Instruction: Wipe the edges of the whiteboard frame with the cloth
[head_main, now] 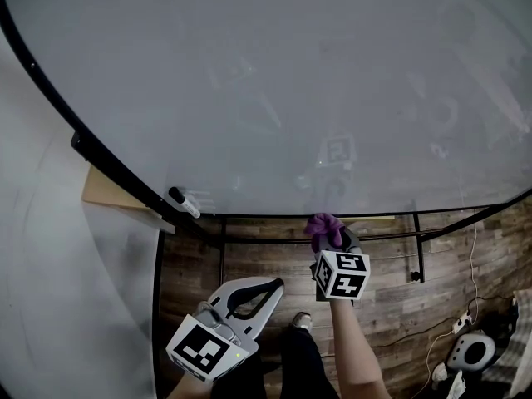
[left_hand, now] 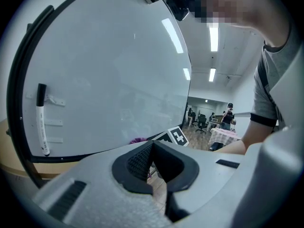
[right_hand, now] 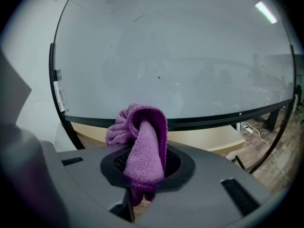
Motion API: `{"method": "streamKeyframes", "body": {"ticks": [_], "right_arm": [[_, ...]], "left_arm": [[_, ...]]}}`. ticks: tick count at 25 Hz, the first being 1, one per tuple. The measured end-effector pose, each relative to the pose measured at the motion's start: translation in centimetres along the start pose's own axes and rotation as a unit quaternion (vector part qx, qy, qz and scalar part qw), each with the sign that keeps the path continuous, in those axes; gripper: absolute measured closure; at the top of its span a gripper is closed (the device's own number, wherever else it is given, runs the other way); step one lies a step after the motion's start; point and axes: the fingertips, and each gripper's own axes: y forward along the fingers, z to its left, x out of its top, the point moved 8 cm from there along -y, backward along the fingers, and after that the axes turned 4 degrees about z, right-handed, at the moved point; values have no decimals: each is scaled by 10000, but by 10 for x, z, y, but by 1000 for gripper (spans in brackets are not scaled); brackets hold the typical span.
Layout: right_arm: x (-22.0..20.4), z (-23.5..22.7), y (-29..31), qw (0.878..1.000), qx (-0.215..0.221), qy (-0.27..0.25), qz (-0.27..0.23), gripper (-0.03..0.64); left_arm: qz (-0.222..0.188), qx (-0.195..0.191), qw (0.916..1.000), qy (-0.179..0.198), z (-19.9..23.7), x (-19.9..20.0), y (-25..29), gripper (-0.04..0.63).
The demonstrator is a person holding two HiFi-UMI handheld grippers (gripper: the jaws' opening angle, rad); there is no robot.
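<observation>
Wood flooring (head_main: 391, 289) lies beneath whiteboard (head_main: 274, 81) (cloth (head_main: 324, 225) near its frame (head_main: 274, 215)).

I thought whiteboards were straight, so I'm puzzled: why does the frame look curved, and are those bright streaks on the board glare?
Head view: the wide lens bows the whiteboard frame into an arc. Left gripper view: ceiling lights reflect as bright streaks of glare on the whiteboard, and the corners go black. Right gripper view: same curve and dark corners, yet the purple cloth is sharp.
</observation>
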Motion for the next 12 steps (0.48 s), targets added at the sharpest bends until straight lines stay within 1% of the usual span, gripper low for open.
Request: {"method": "streamKeyframes", "body": {"ticks": [12], "right_arm": [[0, -60, -11, 10000, -48, -62, 18, 557]], "left_arm": [[-110, 66, 9999, -1, -31, 8, 44, 578]]}}
